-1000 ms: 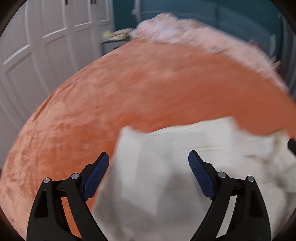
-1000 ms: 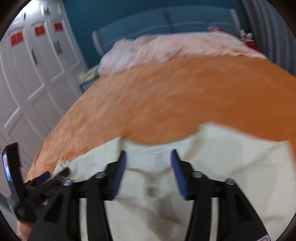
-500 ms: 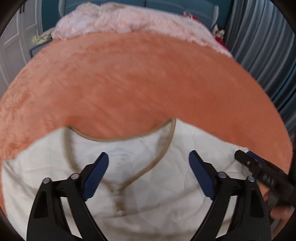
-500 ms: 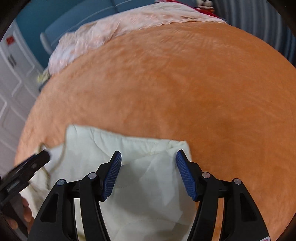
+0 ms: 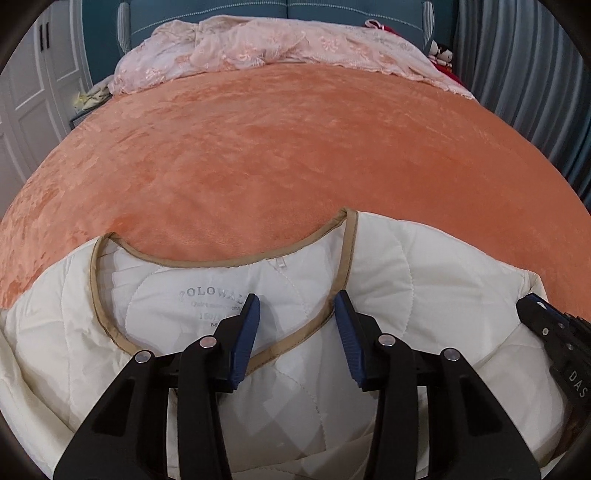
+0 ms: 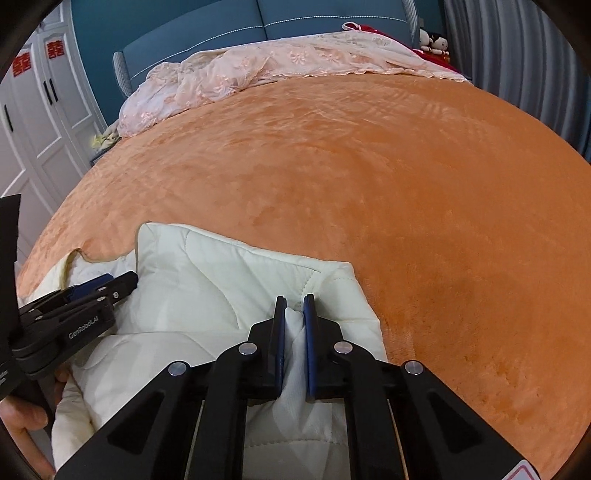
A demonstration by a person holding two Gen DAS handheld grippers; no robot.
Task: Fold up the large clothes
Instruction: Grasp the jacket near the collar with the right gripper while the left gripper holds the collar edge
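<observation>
A cream quilted jacket (image 5: 406,280) with tan collar trim lies on the near part of the orange bedspread (image 5: 280,147). My left gripper (image 5: 297,310) is open just above the collar, its jaws astride the tan trim and the printed neck label. My right gripper (image 6: 294,308) is shut on a pinch of the jacket's cream fabric (image 6: 236,280) near its right shoulder corner. The right gripper also shows at the right edge of the left wrist view (image 5: 554,332). The left gripper shows at the left of the right wrist view (image 6: 92,295).
A pink lace blanket (image 5: 280,48) is heaped at the far end of the bed against a blue headboard (image 6: 266,22). White wardrobe doors (image 6: 33,122) stand to the left. Grey curtains (image 5: 528,74) hang to the right. Orange bedspread (image 6: 406,166) stretches beyond the jacket.
The left gripper's jaws have narrowed over the collar. The right gripper has gone from open to shut on the jacket's fabric near the shoulder.
</observation>
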